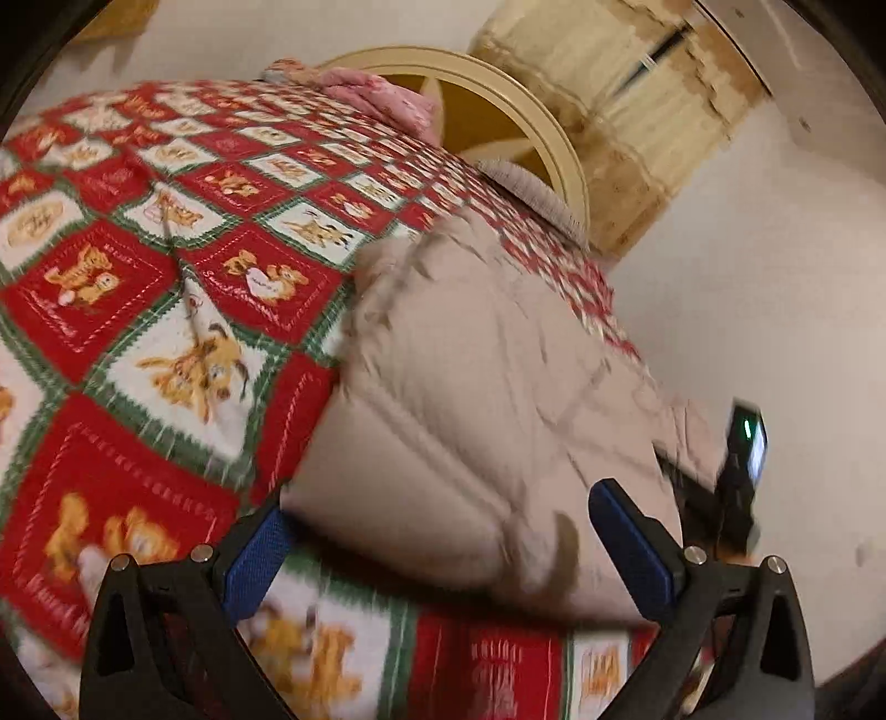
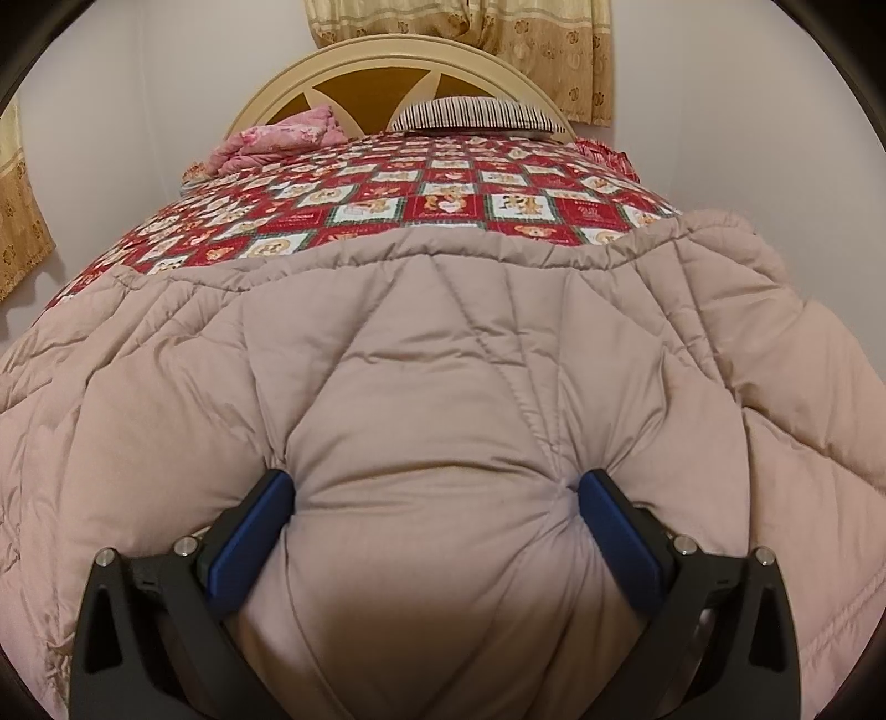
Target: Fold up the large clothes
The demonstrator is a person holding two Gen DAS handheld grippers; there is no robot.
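**Quilted coat on the bed, one gripper at each side**

The beige quilted coat (image 2: 443,354) lies spread across the foot end of the bed, on top of the red, white and green patchwork bedspread (image 2: 443,199). In my right wrist view it fills the lower half of the scene, its stitched hem running as a wavy line across the bedspread. My right gripper (image 2: 437,498) has its blue-padded fingers (image 2: 249,531) spread fairly wide, with a puffed bulge of the coat swelling between them; both pads press into the fabric, which creases at each contact. Whether the padding is truly pinched or only pushed against, I cannot tell.

In my left wrist view, which is tilted and blurred by motion, a folded, bulky part of the coat (image 1: 470,399) sits near the bed's edge. My left gripper (image 1: 437,526) is also wide, its fingers (image 1: 631,548) flanking the lower end of that bulk. The left-hand pad touches the cloth; contact on the other side is unclear through the blur.

Beyond the coat, the bedspread (image 1: 166,277) shows squares with bear pictures. At the head of the bed stand a cream arched headboard (image 2: 398,61), a striped pillow (image 2: 476,113) and crumpled pink cloth (image 2: 277,138). Patterned yellow curtains (image 2: 465,33) hang on the pale wall behind.
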